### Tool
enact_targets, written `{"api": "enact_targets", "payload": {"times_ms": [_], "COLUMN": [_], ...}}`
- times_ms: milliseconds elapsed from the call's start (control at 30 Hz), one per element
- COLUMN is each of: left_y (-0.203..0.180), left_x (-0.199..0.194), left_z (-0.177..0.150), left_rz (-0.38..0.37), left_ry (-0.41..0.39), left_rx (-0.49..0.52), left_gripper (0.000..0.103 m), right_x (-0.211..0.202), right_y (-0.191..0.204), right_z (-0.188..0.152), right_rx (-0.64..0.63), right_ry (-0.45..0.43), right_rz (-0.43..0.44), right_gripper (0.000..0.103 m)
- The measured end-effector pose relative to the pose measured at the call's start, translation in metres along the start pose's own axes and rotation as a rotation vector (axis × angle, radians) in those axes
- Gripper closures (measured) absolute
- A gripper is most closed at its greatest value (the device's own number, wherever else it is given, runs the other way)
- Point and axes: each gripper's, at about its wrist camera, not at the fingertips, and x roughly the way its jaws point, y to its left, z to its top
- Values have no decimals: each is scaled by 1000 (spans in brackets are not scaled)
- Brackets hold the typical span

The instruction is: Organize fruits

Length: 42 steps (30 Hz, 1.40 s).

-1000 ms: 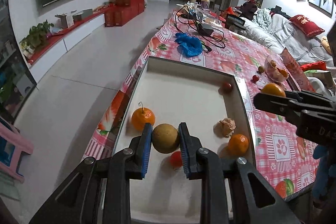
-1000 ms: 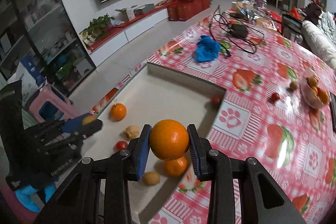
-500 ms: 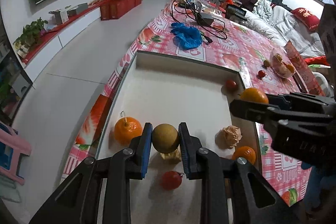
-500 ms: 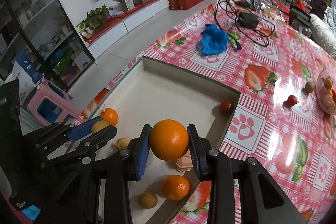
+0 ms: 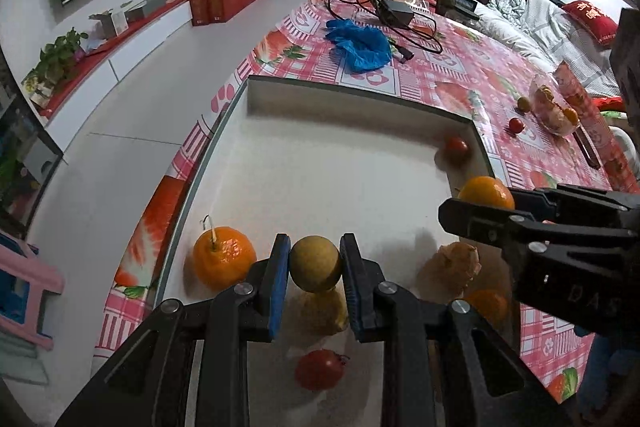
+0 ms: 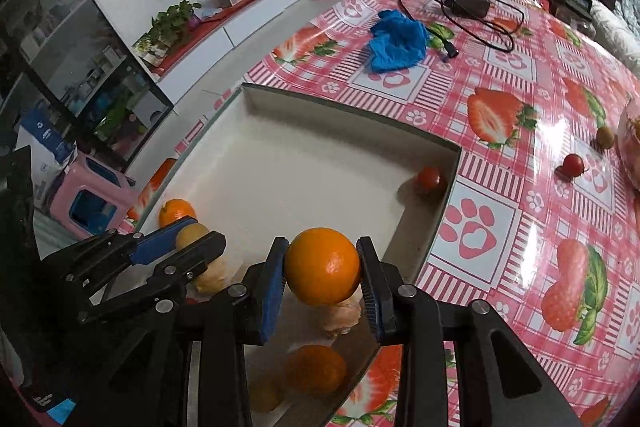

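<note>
Inspector A: A yellow-brown fruit (image 5: 315,263) was found clamped between the pads of the left hand-held gripper (image 5: 315,269), held over the near end of the white tray (image 5: 340,95). An orange (image 6: 322,271) was likewise pinched in the right hand-held gripper (image 6: 322,277), above the tray's near right part.

Inspector B: Both were judged to be carried for setting down among fruit already collected; the tray walls would stop rolling.

Inspector A: A red fruit (image 5: 320,369) beneath the left hand-held gripper was shown only in the left view. A loose red fruit (image 6: 573,165) on the checked surface (image 6: 500,115) was shown more clearly in the right view.
</note>
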Motion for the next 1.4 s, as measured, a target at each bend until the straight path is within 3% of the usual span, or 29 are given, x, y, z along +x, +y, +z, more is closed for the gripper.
{"api": "enact_targets", "payload": {"times_ms": [200,333,400,433,667,733,833,1000,1200,1233,1400], "left_y": [-5,-10,-12,-12,-13,-16,-19,-28,-36,-36,-34], "left_x": [11,6,0,-3,-9,-11,-18,-25,-36,-37,-34], "left_z": [2,-1,-1,-1,1,-1,-4,-7,-12,-12,-18], "left_rz": [19,30,26,25,2,11,39,25,83,87,80], "left_ry": [23,-7,-34,-44,-21,-22,-38,-27,-36,-26,40], "left_rx": [22,49,50,50,23,23,35,73,97,88,59], "left_gripper": [74,31,24,23,18,12,0,0,0,0,0], "right_x": [6,7,6,4,-11,-14,-21,-30,-33,-33,-40], "right_y": [-5,-8,-9,-9,2,3,3,5,6,7,16], "right_z": [1,2,2,2,-1,-3,-5,-7,-12,-13,-17], "right_rx": [8,15,18,18,-23,-24,-25,-25,-28,-33,-68], "right_ry": [24,36,38,31,13,15,9,10,35,43,54], "right_rz": [-19,-10,-11,-10,-22,-23,-44,-73,-86,-87,-108], "right_gripper": [67,66,55,40,39,39,13,12,12,0,0]}}
